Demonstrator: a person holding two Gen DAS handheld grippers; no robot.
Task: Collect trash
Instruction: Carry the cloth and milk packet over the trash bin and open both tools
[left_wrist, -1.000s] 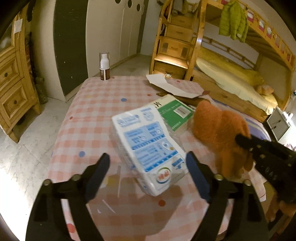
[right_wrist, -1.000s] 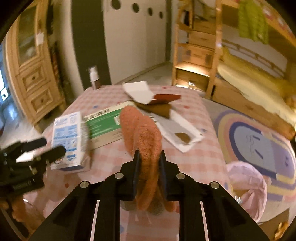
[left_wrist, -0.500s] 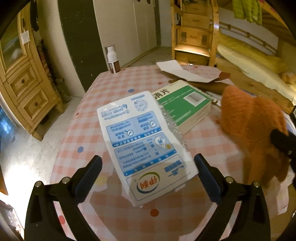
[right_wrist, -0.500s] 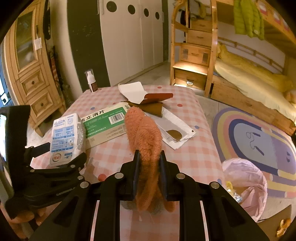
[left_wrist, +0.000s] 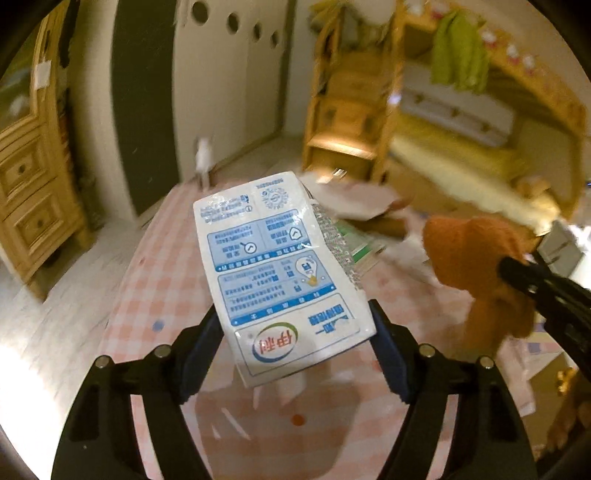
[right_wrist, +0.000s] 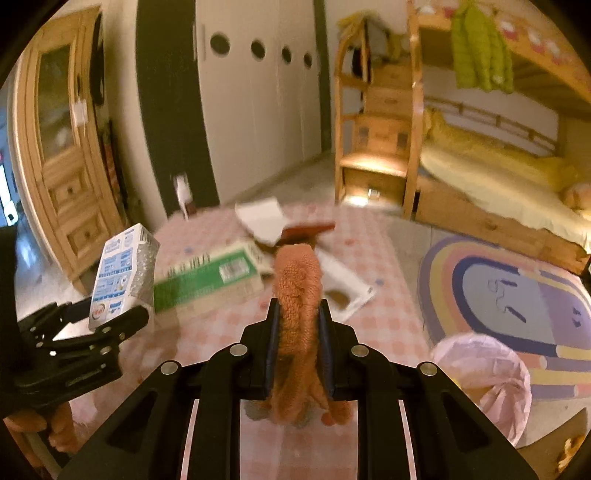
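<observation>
Left tongs just closed onto white-blue milk carton; right tongs clamp fuzzy orange cloth

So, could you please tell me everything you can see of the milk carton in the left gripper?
The milk carton is a white box with blue printed panels, a round red and green logo near its lower end and silvery text-covered sides. It looks like coated paperboard. The left gripper has just been closing its jaws and now clamps the carton's lower end, print upside down to that camera. It is lifted clear of the pink checked table, top tilted away.
</observation>
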